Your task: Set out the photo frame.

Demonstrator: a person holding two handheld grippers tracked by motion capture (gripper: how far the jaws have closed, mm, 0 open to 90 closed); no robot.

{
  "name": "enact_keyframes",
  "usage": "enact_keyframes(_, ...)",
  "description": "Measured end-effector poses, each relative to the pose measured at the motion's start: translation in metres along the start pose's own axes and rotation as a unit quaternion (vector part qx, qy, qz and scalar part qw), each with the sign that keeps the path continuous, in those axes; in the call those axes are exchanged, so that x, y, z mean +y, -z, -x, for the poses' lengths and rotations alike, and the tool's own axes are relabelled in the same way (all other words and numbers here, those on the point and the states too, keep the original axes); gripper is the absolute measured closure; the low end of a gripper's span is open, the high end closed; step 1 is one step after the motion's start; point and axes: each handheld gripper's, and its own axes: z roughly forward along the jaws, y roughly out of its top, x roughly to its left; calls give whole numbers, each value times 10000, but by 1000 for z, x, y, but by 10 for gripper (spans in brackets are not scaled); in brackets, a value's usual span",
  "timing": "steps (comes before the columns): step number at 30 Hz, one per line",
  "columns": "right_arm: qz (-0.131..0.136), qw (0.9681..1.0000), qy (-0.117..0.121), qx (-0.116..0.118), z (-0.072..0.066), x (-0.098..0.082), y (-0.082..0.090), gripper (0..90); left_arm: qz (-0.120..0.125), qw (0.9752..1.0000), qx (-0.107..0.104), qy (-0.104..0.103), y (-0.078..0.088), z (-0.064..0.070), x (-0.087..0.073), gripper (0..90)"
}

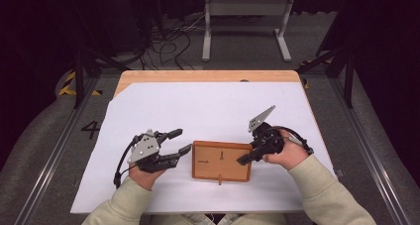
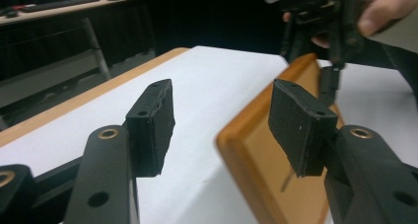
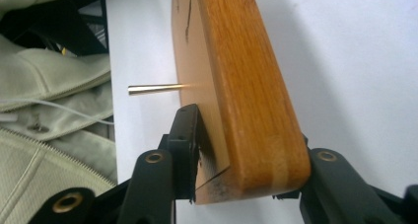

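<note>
The right gripper (image 1: 246, 159) clamps the right edge of a wooden board (image 1: 221, 160) lying mid-table on white paper (image 1: 208, 111), apparently steadying it; the left gripper (image 1: 182, 141) waits wide open beside its left edge.

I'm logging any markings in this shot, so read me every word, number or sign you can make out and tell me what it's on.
"4": a dark numeral on the grey floor, left of the table.
Yellow-and-black hazard stripes, with no text: on the floor near the table's far corners.
The dark marks on the wooden board are too small to tell whether they are writing.
Nothing readable on either pair of tongs, left or right.
</note>
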Motion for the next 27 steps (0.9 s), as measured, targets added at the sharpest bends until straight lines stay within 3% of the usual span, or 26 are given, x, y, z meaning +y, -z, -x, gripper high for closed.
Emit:
enact_keyframes(6, -75, 9993, 343, 102, -9, 0, 2, 688, 9, 9997, 162, 200, 5, -10, -5, 432)
enact_keyframes(7, -137, 9986, 472, 195, -13, 0, 2, 707, -31, 9994, 178, 309, 5, -13, -6, 431)
enact_keyframes(18, -193, 9973, 700, 74, -19, 4, 3, 711, -131, 9989, 150, 414, 3, -16, -11, 430)
enact_keyframes(20, -200, 9954, 935, -35, -23, 7, 4, 712, -127, 9985, 154, 501, 3, -17, -13, 430)
enact_keyframes(22, -152, 9914, 1263, -312, -28, 8, 5, 711, -148, 9983, 165, 538, 2, -18, -14, 431)
enact_keyframes(24, -111, 9884, 1436, -490, -28, 7, 7, 711, -136, 9981, 159, 572, 3, -19, -15, 431)
enact_keyframes(27, -84, 9801, 1819, -793, -29, 4, 10, 711, -146, 9980, 155, 592, 3, -19, -15, 431)
